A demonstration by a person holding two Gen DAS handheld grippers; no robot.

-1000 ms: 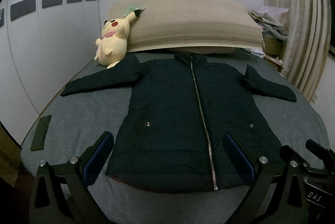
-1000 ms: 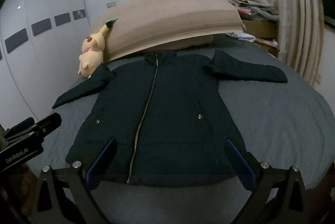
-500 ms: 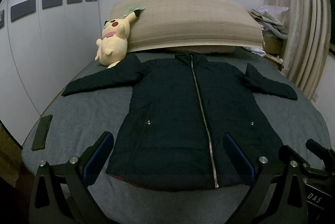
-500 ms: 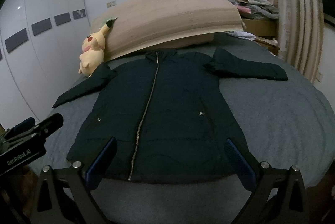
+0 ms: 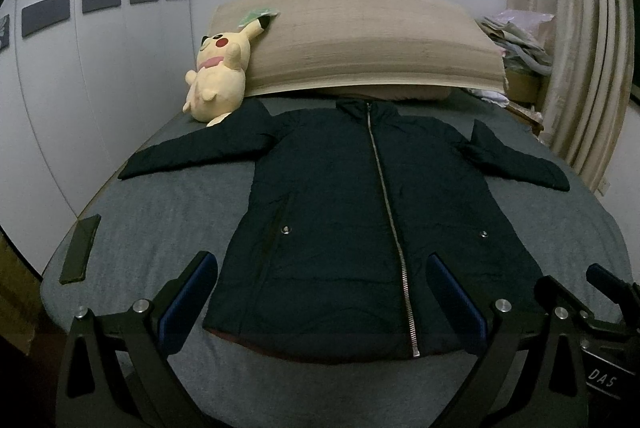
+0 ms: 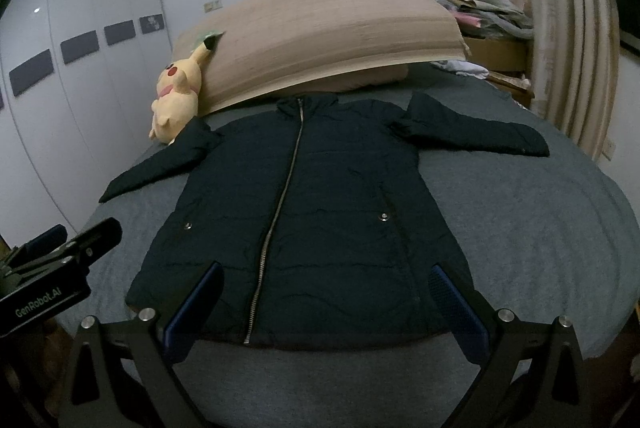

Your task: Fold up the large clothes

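Observation:
A dark zipped jacket (image 5: 360,212) (image 6: 304,220) lies flat, front up, on the grey bed (image 5: 160,212), both sleeves spread sideways and the hem nearest me. My left gripper (image 5: 320,292) hovers open above the hem's left half, holding nothing. My right gripper (image 6: 324,308) hovers open over the hem's right half, also holding nothing. The right gripper's body shows at the lower right of the left wrist view (image 5: 600,340). The left gripper's body shows at the left edge of the right wrist view (image 6: 52,268).
A yellow plush toy (image 5: 218,80) leans on a long beige pillow (image 5: 360,40) at the bed's head. A dark flat phone-like object (image 5: 80,248) lies near the bed's left edge. Curtains (image 5: 576,40) and a pile of cloth (image 5: 516,36) stand at right.
Both grippers have drifted slightly; the jacket sits a little higher and nearer in the right wrist view. Nothing was grasped.

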